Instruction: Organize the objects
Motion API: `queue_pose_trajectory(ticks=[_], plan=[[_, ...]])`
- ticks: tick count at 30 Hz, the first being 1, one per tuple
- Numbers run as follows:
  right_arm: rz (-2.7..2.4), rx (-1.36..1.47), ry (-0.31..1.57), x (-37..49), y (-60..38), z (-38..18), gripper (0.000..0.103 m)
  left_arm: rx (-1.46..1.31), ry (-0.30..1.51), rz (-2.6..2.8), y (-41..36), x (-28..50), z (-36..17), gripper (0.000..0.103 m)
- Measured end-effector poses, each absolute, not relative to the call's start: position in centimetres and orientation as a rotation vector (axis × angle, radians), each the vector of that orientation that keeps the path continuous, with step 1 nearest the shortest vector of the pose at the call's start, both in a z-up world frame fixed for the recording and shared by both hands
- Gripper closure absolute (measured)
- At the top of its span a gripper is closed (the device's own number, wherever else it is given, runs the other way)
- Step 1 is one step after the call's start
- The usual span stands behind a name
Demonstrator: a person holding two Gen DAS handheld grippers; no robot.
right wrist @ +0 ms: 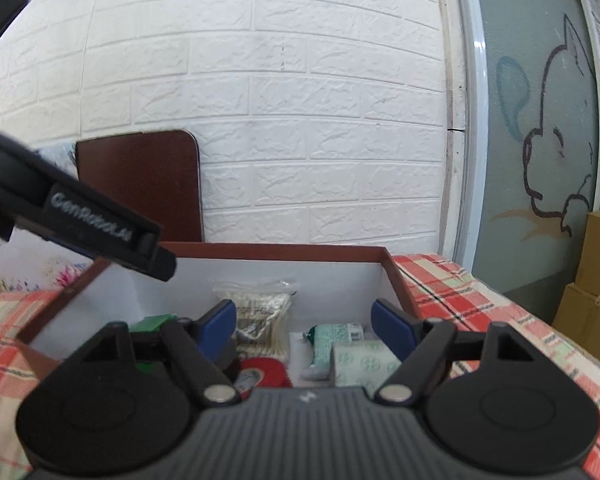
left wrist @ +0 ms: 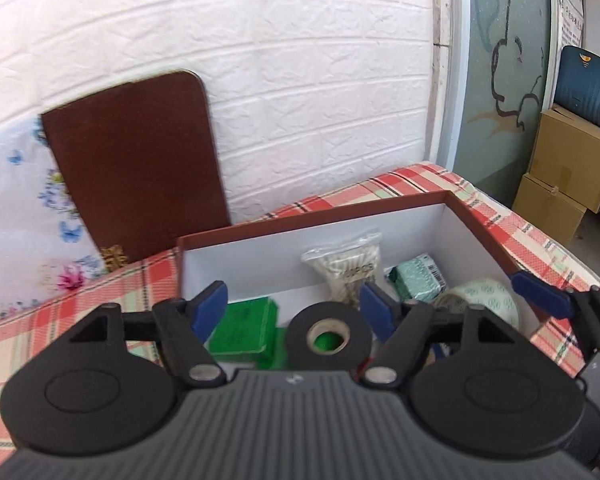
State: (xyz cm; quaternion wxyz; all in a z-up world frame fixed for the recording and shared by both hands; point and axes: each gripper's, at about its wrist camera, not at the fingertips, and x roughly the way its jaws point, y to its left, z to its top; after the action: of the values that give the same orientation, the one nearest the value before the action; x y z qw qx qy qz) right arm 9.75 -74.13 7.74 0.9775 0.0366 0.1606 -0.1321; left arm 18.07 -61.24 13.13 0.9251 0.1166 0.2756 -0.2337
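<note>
**Both grippers open over the box**

So, you held your left gripper (left wrist: pixel 294 306) over a box (left wrist: pixel 480 224) with red-brown sides and white walls inside. Its jaws stood wide apart and held nothing. A roll of black tape (left wrist: pixel 329 338) lay in the box just under that gap, and you could not tell if the blue fingers (left wrist: pixel 212 306) touched it. A green block (left wrist: pixel 244 330) sat just beside the tape on the left.

You held your right gripper (right wrist: pixel 304 322) over the same box (right wrist: pixel 396 276). Its jaws were wide apart too, and empty. Under them lay a red roll of tape (right wrist: pixel 266 374), a bag of cotton swabs (right wrist: pixel 260 312), a small green packet (right wrist: pixel 334 336) and a pale roll with green marks (right wrist: pixel 362 362).

The box sat on a red checked cloth (left wrist: pixel 420 182). A brown board (left wrist: pixel 136 168) leaned on the white brick wall (left wrist: pixel 280 60) behind it. Cardboard boxes (left wrist: pixel 568 160) were stacked well apart on the right.
</note>
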Motion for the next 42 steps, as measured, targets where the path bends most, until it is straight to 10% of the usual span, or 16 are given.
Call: queue_pose_trajectory(ticks=[24, 42], plan=[[-0.153, 0.502, 0.337, -0.6, -69.2, 11.5, 0.023, 0.2, 0.529, -0.323, -47.5, 8.9, 12.1, 0.009], [-0.196, 0.493, 0.381, -2.1, -67.4, 12.1, 0.0, 0.238, 0.569, -0.296, -46.9, 7.2, 11.1, 0.0]])
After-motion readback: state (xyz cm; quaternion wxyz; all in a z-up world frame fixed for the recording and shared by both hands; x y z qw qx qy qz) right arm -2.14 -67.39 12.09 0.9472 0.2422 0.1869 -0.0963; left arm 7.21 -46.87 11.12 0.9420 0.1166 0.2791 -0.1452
